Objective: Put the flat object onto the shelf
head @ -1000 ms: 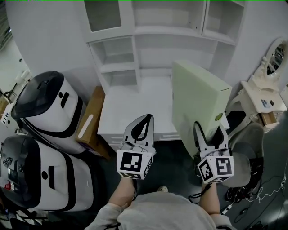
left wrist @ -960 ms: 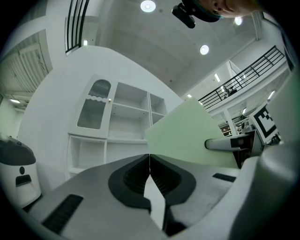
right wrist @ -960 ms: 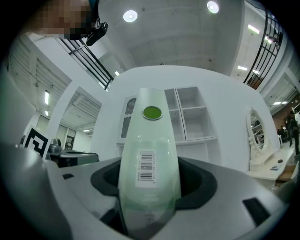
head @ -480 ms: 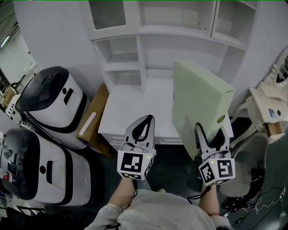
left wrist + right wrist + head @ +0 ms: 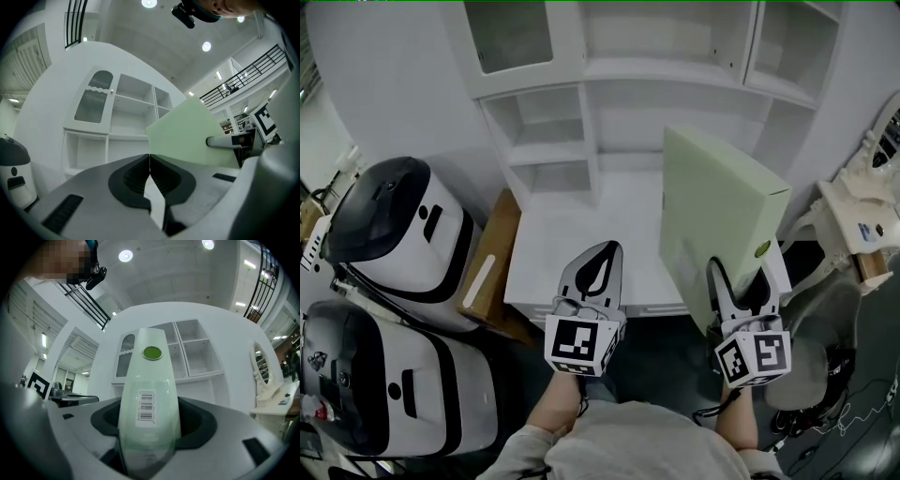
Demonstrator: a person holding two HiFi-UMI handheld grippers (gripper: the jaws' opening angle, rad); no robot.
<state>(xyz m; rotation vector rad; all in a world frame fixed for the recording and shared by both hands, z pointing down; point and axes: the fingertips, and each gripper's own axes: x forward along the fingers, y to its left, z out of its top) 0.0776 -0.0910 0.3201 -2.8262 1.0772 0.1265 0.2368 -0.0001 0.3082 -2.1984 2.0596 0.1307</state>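
White shelves [image 5: 546, 141] and desk [image 5: 581, 234] sit almost as they did a second ago in the head view. The flat box [image 5: 712, 211] stays upright over the desk's right side, gripped low by the right gripper [image 5: 739, 272]. Left gripper view: the left gripper [image 5: 602, 251] is closed tight, nothing in it. Right gripper view: jaws spread wide, clamping the box's barcoded edge.

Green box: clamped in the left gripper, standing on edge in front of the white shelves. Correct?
Wrong gripper. The green box is clamped in the right gripper, as the right gripper view shows; the left gripper is shut on nothing. The box does stand on edge in front of the white shelves.
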